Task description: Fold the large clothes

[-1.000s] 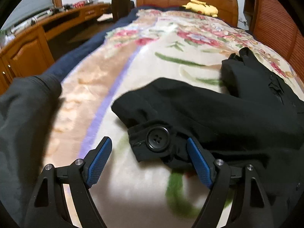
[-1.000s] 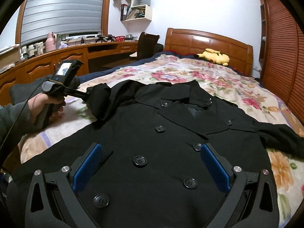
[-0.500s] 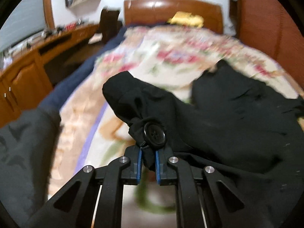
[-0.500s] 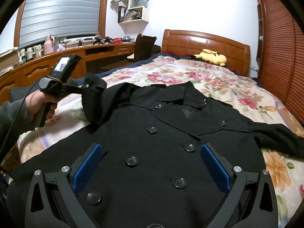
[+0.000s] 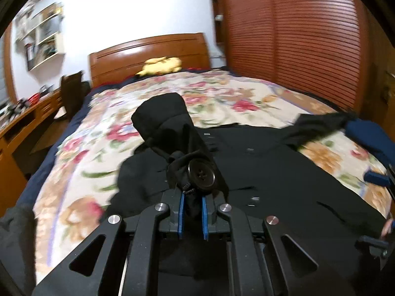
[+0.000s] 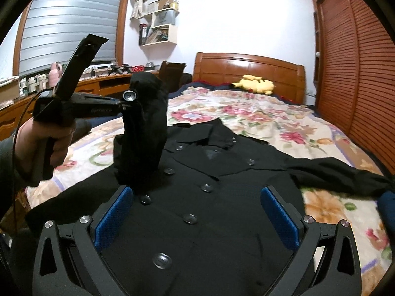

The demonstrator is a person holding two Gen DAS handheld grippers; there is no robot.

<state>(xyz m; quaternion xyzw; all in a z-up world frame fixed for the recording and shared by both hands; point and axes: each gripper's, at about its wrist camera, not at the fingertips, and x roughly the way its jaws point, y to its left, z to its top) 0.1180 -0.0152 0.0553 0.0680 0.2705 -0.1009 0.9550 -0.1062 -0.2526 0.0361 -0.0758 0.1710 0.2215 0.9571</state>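
On the bed (image 6: 259, 113), coat (image 6: 209, 209) sleeve (image 6: 145, 128) hides left fingers (image 5: 182, 212).

Coat (image 6: 222, 222) hem below both frames' lower edges.

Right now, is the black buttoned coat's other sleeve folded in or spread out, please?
Spread out: the black coat's far sleeve lies extended sideways across the floral blanket.

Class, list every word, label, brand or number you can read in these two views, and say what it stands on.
Pale lettering on the side of the black left gripper: too blurred to read.
Book spines on the white wall shelf: too small to read.
Nothing else carries text.
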